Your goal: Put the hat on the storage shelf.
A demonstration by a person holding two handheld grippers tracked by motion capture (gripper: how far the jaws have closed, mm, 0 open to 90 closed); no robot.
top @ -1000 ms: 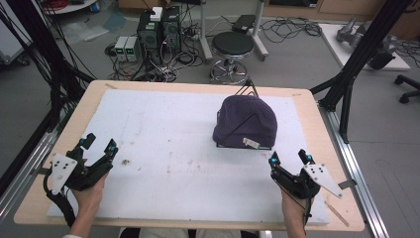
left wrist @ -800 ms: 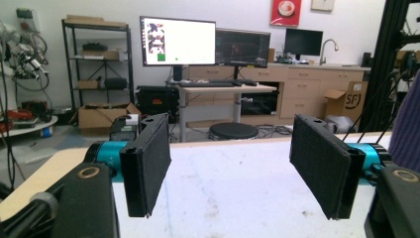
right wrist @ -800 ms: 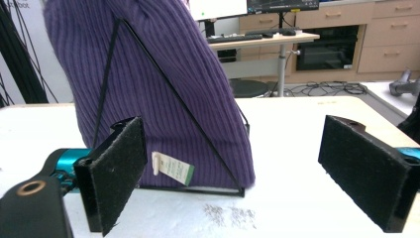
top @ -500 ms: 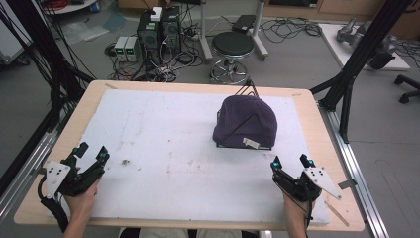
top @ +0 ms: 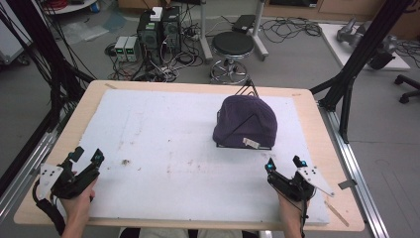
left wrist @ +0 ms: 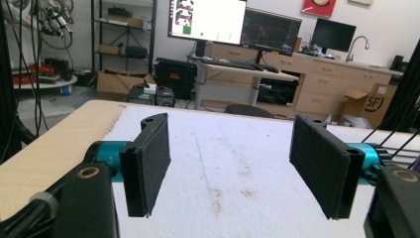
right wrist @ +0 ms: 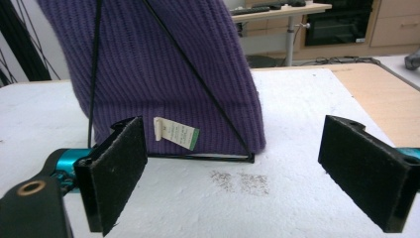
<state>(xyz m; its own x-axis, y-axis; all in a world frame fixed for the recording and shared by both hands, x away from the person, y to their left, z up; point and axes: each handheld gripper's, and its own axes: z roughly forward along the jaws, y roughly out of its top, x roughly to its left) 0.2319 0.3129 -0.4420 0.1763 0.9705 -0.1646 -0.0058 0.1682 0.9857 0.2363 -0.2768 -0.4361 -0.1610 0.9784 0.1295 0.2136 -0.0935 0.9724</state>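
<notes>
A purple knit beanie sits over a black wire stand at the right back of the white foam board. A small white label hangs at its near hem. My right gripper is open just in front of the beanie and apart from it. In the right gripper view the beanie, the label and the stand's base wire lie just beyond the open right gripper. My left gripper is open at the near left, and bare board lies between the jaws of the left gripper.
The board lies on a wooden table with black frame legs at its right side. A thin wooden stick lies by the near right corner. Beyond the far edge stand a stool and computers with cables.
Both grippers have drawn back a little toward the near edge, the left one also slightly outward. The beanie has not moved.
</notes>
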